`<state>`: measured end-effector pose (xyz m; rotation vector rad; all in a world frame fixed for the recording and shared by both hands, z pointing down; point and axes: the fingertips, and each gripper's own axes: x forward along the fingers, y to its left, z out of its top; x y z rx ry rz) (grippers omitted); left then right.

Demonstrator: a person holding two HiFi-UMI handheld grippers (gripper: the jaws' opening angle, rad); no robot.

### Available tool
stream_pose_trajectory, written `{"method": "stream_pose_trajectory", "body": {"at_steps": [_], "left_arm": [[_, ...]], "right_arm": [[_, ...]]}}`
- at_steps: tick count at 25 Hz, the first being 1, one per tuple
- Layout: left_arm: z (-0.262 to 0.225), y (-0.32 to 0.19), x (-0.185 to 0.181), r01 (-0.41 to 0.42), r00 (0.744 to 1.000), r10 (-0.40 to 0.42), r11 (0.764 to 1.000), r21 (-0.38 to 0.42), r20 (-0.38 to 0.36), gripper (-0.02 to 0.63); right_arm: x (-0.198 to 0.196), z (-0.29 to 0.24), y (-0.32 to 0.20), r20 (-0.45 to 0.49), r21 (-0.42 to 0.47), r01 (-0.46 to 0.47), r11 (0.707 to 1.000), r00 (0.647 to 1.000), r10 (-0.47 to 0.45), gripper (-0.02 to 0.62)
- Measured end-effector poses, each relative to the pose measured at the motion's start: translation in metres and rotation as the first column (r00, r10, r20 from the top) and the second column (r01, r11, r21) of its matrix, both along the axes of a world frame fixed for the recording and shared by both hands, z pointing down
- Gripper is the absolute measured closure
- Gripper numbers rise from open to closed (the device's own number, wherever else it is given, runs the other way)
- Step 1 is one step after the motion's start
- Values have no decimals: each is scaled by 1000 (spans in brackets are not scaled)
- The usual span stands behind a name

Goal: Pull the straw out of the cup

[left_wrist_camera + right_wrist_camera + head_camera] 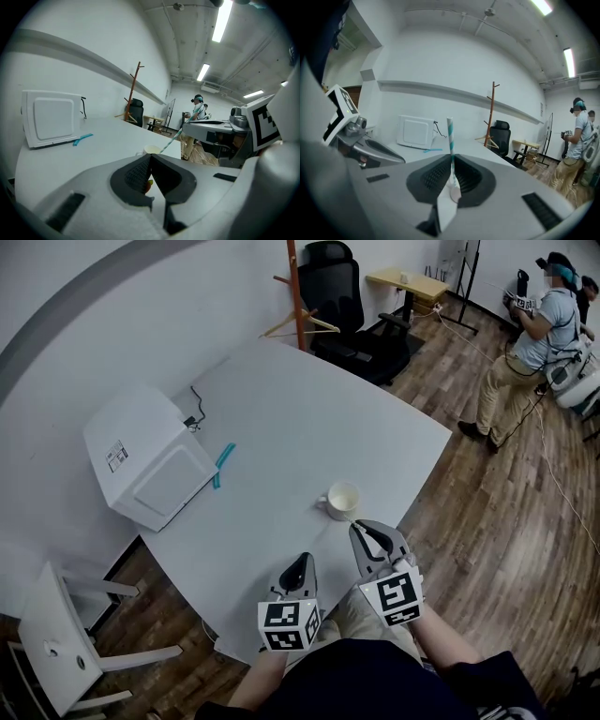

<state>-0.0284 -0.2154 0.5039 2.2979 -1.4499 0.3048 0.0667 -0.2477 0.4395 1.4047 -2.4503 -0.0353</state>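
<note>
The right tongs (451, 164) are clenched on the teal-striped paper straw (450, 133), just beside the white cup (343, 499) on the bench (281, 418). The straw slants down to the cup's rim. The left tongs (150, 164), near the cup, are pressed together on nothing.

I am looking into an office-style workroom. A large white table (309, 418) stands on wood-plank flooring (506, 521). A black swivel chair (342, 287) sits beside a wooden coat stand (294, 287), with a small desk (408, 282) near the far wall. In the left gripper view, long strip lights (223, 18) run along the ceiling, and another person (536, 343) is across the room.
</note>
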Motion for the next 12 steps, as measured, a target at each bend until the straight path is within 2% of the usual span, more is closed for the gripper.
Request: {"method": "stream_pose_trajectory", "body": {"at_steps": [12], "left_arm": [[-12,24,14,-68,998,68,997,34,2,591]], "right_arm": [[11,-16,42,36,25,-45,999,998,44,552]]}}
